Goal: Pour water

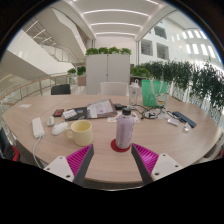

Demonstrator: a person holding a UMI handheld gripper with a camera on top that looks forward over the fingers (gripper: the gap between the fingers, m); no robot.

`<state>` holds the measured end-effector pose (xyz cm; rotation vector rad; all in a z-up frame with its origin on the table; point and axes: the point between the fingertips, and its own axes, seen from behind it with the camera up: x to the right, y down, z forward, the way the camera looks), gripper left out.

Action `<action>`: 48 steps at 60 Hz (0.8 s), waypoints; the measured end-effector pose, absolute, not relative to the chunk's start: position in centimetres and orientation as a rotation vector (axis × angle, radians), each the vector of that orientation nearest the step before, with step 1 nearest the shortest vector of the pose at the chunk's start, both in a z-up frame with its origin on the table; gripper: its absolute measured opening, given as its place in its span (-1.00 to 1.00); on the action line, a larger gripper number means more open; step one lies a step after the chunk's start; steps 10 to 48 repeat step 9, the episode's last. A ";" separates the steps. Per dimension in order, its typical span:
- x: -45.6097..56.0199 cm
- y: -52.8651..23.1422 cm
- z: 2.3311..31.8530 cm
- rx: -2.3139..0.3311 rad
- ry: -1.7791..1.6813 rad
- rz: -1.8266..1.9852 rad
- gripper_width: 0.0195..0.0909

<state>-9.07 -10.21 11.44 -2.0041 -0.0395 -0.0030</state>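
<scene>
Gripper view: round wooden table (pixel 60 150), left to right.
White remote (pixel 38 127), squat yellow cup (pixel 81 131), then a ribbed clear bottle (pixel 124 129) upright just ahead of the gripper (pixel 113 159), whose ridged pink pads (pixel 80 158) stand apart; green bottle (pixel 148 93) beyond.

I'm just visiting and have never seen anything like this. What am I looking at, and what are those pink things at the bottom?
This is a single picture from a wide-angle camera riding on a hand-held claw, looking forward along its two fingers. The pink pieces are pads on those fingers. The claw is open and holds nothing. Just ahead of it, on a round wooden table, stands a clear bottle, with a yellow cup beside it and a green bottle farther back. Papers and small items lie around.
</scene>
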 end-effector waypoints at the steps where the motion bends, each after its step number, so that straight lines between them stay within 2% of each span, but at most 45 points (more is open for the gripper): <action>1: -9.3 -11.1 12.0 -2.003 -0.039 -0.014 0.79; 9: -11.2 -16.8 16.2 -2.013 -0.002 -0.079 0.78; 48: -11.2 -16.8 16.2 -2.013 -0.002 -0.079 0.78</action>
